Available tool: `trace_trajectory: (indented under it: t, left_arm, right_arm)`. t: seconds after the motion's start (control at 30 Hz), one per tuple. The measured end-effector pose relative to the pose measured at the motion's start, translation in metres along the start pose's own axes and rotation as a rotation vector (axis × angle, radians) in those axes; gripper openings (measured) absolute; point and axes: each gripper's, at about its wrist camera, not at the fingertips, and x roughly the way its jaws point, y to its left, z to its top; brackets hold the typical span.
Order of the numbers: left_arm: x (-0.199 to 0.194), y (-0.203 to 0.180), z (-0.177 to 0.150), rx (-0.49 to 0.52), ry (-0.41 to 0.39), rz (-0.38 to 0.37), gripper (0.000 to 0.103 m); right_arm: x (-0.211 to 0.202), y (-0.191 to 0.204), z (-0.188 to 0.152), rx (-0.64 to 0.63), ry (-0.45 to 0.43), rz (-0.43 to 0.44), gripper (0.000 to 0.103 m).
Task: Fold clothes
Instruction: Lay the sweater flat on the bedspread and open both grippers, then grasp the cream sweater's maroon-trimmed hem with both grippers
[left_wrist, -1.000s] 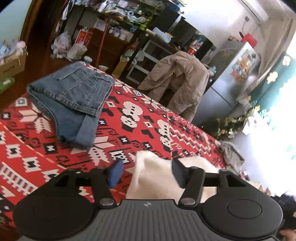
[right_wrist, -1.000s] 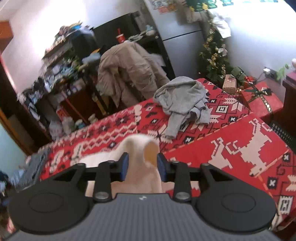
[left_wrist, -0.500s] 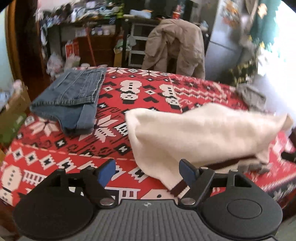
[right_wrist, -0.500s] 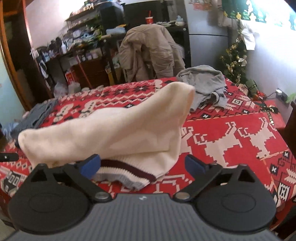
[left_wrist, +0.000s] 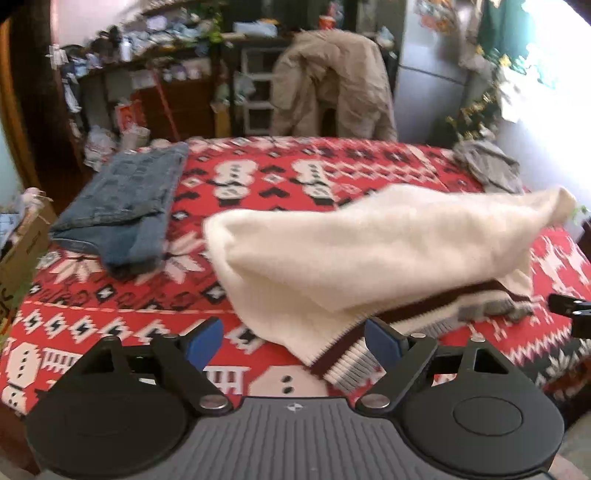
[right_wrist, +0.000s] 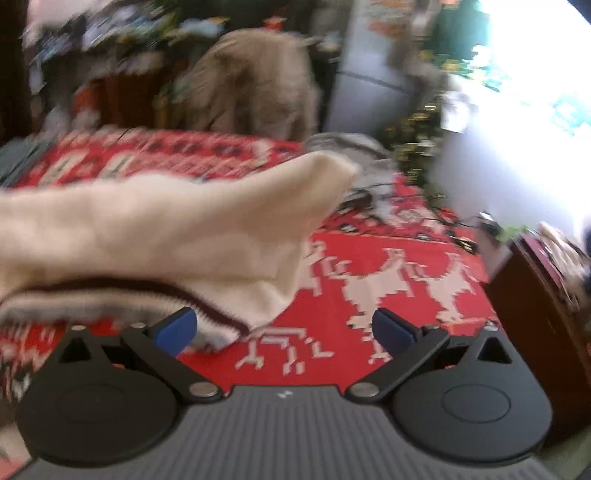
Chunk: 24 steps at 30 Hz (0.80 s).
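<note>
Both grippers have released the cream sweater since the frame 1 s ago, when the right gripper was clamped on the fabric and the left gripper stood half open beside it. Each unit has also drawn back toward the near edge of the bed.

Current state:
1. Left gripper: fingers spread wide, nothing between them. The striped hem of the sweater lies just ahead of the right-hand finger.
2. Right gripper: fingers spread wide, nothing held. The near corner of the sweater overlaps the left-hand finger in the view; contact cannot be confirmed because of motion blur.
3. Sweater: folded over on itself, lying across the red patterned bedspread near the front edge, hem toward the grippers. One end peaks upward toward the right side of the bed.
4. Folded jeans: at the far left corner, apart from the sweater.
5. Grey garment: crumpled at the far right corner, not yet folded.

Assessment: the release indicates 1 fold has been laid down. The raised end suggests the sweater needs flattening or a further fold before it matches the jeans. The grey garment probably remains to be processed.
</note>
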Motion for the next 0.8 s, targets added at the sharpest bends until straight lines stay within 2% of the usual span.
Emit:
trace_trajectory:
  t: [0.07,0.17,0.27,0.33,0.47,0.6,0.67,0.8]
  left_arm:
    - [0.001,-0.003,0.0,-0.002,-0.022,0.004,0.084]
    - [0.005,-0.01,0.001,0.01,-0.036,0.07,0.084]
    - [0.011,-0.014,0.005,0.053,-0.007,0.071,0.085]
    - [0.016,-0.016,0.006,0.066,0.03,0.068,0.091]
    - [0.025,-0.018,0.007,0.046,0.113,0.037,0.093]
    - [0.023,-0.019,0.007,0.043,0.12,0.075,0.095]
    - [0.024,-0.018,0.009,0.039,0.137,0.095,0.095]
    - [0.028,-0.011,0.014,0.017,0.174,0.042,0.095]
  right_arm:
    - [-0.002,-0.001,-0.002,0.025,-0.005,0.014,0.102]
    - [-0.003,-0.005,-0.003,0.06,-0.001,0.027,0.102]
    - [0.003,-0.007,0.001,0.069,0.066,0.042,0.102]
    - [0.009,-0.01,0.001,0.087,0.097,0.052,0.102]
    - [0.009,-0.013,-0.003,0.089,0.07,0.03,0.102]
    - [0.003,-0.01,-0.009,0.054,0.035,0.024,0.102]
    - [0.003,-0.007,-0.009,0.025,0.044,0.016,0.102]
    - [0.006,-0.008,-0.004,0.066,0.072,0.049,0.102]
